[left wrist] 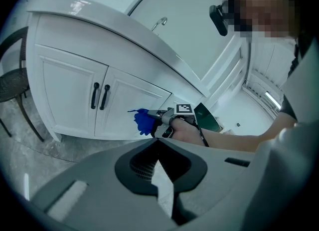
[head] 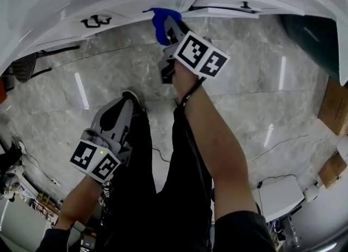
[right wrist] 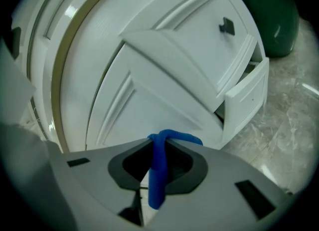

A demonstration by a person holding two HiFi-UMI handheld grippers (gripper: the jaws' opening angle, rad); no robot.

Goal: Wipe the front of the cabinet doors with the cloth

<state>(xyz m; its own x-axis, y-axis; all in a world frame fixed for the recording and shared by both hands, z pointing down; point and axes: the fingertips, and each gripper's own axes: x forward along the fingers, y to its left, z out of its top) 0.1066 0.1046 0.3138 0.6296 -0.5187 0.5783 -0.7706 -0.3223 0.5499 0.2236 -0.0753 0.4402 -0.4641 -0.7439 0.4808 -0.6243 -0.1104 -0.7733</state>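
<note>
Head view, 1 cloth (head: 159,21) in right tongs (head: 169,29), left tongs (head: 129,99) seemingly closed

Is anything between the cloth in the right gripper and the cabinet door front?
Nothing visible does. The right gripper is shut on the blue cloth, and the white cabinet door lies straight ahead of it with no object between. The ajar panel sits off to the side, clear of that path.
</note>
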